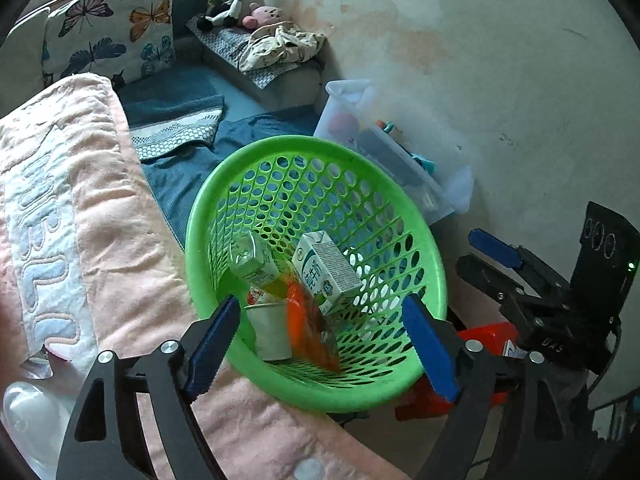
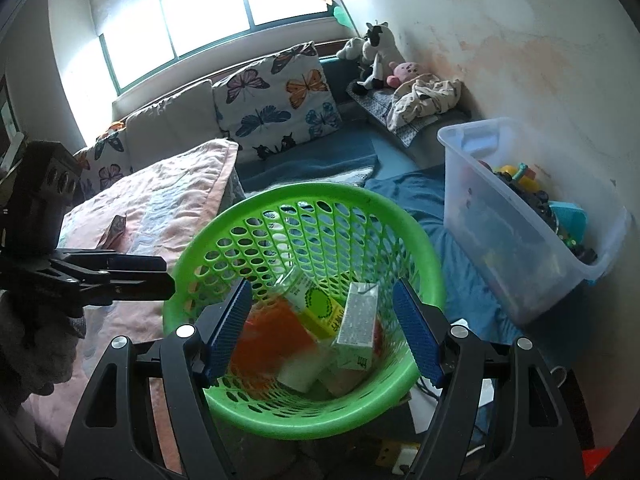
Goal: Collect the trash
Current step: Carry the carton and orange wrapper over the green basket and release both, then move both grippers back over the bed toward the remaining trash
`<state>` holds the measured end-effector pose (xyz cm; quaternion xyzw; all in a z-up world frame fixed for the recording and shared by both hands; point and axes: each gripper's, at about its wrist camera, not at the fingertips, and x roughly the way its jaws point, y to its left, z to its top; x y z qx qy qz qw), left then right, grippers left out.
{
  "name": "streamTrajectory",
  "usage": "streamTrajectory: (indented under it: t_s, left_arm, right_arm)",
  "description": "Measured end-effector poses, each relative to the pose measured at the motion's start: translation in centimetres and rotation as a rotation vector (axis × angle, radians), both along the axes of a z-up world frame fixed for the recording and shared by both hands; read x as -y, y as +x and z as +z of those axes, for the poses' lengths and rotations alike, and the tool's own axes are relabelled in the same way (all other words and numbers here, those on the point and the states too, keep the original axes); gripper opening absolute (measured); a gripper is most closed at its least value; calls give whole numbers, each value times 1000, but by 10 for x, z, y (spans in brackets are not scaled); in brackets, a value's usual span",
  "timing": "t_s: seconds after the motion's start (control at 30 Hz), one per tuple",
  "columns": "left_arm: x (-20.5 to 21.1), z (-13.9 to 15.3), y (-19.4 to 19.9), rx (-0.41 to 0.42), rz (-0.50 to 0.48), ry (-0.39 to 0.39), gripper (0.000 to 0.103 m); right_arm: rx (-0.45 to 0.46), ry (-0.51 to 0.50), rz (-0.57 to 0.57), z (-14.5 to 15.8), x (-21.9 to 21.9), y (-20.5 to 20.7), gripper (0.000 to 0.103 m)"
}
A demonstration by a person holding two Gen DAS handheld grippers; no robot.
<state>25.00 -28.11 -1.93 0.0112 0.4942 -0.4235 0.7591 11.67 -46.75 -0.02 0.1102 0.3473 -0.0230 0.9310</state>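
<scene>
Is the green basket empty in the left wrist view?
No: the green basket holds two drink cartons, a white paper cup and an orange wrapper.

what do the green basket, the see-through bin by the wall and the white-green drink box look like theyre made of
Green basket: looks like moulded plastic, slightly glossy, with a smooth rim and walls pierced by rows of oval holes.
See-through bin: probably translucent, frosted plastic; the toys inside show through blurred.
Drink box: likely coated paperboard, with sharp folded edges and a printed matte face.
</scene>
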Motion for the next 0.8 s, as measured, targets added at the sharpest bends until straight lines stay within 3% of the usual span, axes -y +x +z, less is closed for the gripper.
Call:
streamTrajectory:
  t_s: [0.27,0.8]
  left_arm:
    - [-28,8,-11,37,54,4,81]
    - [-139,21,-36,96,249,-8,81]
  right_arm:
    - [12,21,18,4,-11,-7,73]
    - [23,35,110,9,-61,-8,73]
